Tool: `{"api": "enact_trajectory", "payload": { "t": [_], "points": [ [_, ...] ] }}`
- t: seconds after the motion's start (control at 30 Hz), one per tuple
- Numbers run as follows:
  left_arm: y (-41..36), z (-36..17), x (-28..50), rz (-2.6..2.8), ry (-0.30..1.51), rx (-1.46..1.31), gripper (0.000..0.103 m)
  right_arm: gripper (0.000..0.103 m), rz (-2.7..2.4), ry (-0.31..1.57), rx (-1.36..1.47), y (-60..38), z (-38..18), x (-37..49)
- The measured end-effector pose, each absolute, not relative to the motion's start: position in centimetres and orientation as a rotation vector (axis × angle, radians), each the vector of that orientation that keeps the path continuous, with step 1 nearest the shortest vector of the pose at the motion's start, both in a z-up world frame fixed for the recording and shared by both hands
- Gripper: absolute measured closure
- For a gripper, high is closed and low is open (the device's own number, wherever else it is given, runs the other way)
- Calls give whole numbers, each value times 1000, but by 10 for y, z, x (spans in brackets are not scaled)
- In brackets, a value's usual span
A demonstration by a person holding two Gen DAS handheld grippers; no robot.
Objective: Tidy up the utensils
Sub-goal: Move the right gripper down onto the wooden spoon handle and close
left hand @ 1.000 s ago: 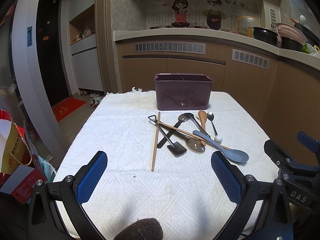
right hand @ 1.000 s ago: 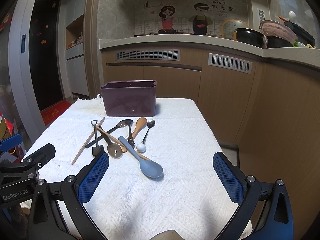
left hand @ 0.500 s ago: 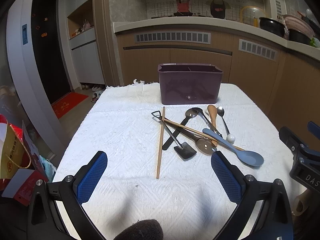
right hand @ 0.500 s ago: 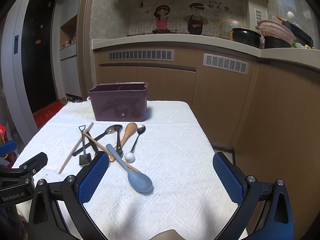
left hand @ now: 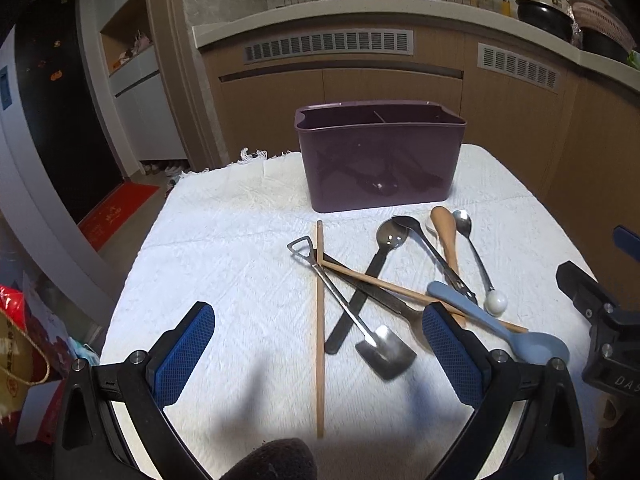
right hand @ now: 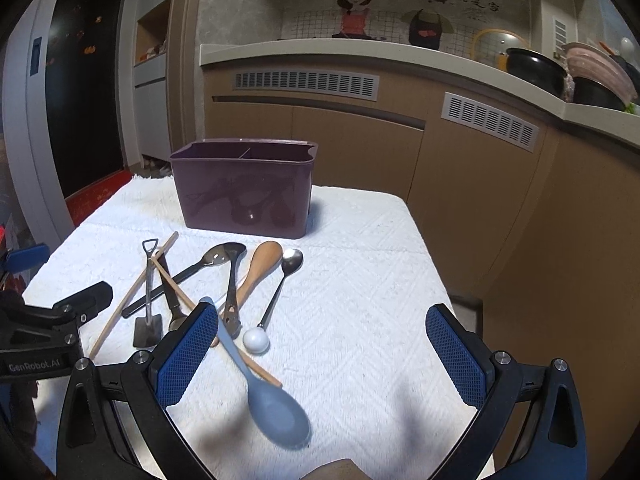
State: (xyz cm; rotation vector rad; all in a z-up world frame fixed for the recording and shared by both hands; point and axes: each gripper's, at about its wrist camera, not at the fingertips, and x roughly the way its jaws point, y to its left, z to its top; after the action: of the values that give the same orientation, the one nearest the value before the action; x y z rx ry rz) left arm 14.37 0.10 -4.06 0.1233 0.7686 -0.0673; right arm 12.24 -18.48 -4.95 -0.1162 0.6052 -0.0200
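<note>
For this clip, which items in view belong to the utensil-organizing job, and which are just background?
Job:
- purple caddy
- chopsticks
- shovel spoon
- blue spoon
- wooden spoon
- ball-handled spoon
- slotted spoon
- both grippers, left and right, open

Background:
- white cloth
- black pot on the counter
- red mat
- bag

Purple caddy, white textured tablecloth, pale blue spoon, blue-padded jaws.

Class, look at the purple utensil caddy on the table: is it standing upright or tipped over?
Upright. The purple utensil caddy stands on its base on the white cloth, its open rim and inner divider facing up.
</note>
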Motion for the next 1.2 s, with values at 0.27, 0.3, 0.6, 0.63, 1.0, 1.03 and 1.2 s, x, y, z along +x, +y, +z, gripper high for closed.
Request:
{"api": "enact_trajectory", "payload": {
  "t": [0.27,0.3,0.6,0.63,1.0,1.03,1.2],
  "points": [
    [35,-53,189,-58,836,61,0,0,-24,669,-108,-194,-65,149],
    [39,-54,194,-49,837,57,0,0,-27,678,-104,-195,-67,150],
    [23,-70,226,-174,944,46,7,0,-12,730,-76,-200,-83,157],
    [20,-71,229,-170,951,42,16,0,-10,730,-77,-200,-84,157],
    [28,-79,247,-105,991,-39,40,47,235,812,-102,-175,-70,208],
    [30,-74,241,-99,966,-31,39,53,268,835,-97,-171,-71,218],
    [47,-60,216,-88,890,-15,32,71,360,872,-155,-140,-79,249]
  ]
}}
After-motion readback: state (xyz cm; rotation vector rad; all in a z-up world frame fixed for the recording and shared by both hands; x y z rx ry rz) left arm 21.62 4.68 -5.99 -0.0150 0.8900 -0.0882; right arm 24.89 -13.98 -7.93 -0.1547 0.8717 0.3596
